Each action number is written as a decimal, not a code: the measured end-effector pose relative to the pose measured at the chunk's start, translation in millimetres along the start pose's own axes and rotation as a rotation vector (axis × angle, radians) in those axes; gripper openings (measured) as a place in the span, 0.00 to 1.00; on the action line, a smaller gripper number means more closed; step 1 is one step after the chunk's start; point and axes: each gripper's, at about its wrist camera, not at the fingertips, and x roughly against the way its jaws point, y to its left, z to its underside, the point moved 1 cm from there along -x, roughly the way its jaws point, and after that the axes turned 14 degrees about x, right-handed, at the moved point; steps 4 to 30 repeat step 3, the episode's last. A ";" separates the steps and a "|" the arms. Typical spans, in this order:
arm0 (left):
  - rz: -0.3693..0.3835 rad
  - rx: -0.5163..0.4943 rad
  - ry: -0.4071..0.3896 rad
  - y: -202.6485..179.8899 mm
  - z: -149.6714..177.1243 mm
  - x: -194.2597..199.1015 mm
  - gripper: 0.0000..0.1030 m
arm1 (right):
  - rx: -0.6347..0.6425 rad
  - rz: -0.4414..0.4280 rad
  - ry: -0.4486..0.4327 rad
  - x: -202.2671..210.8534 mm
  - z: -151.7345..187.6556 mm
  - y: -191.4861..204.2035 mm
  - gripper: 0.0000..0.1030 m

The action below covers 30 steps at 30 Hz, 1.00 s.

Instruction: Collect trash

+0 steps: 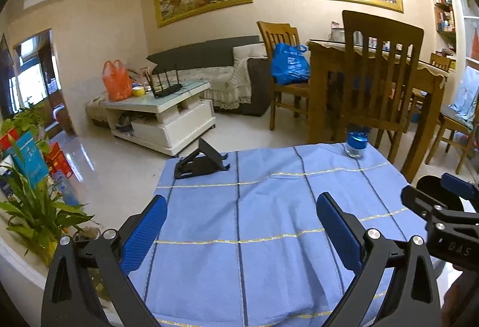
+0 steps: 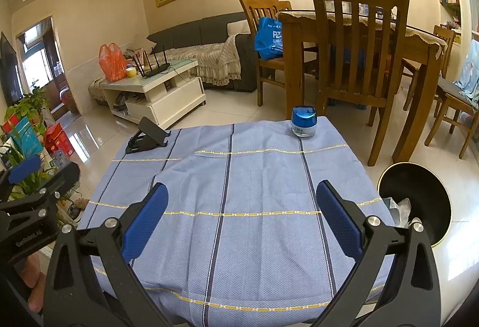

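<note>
Both tools, our left tool (image 1: 241, 225) and right tool (image 2: 241, 219), gape wide and hold nothing above the blue-clothed table (image 2: 257, 177). We see bare cloth between them and the far edge, where a phone stand (image 2: 148, 135) and blue-lidded jar (image 2: 304, 125) sit. Just off the right edge, a black trash bin (image 2: 419, 195) holds crumpled clear plastic (image 2: 402, 208).
</note>
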 end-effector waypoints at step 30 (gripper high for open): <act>-0.004 0.002 0.009 0.4 0.9 -1.9 0.94 | -0.003 -0.002 0.001 -1.5 -0.4 -1.2 0.95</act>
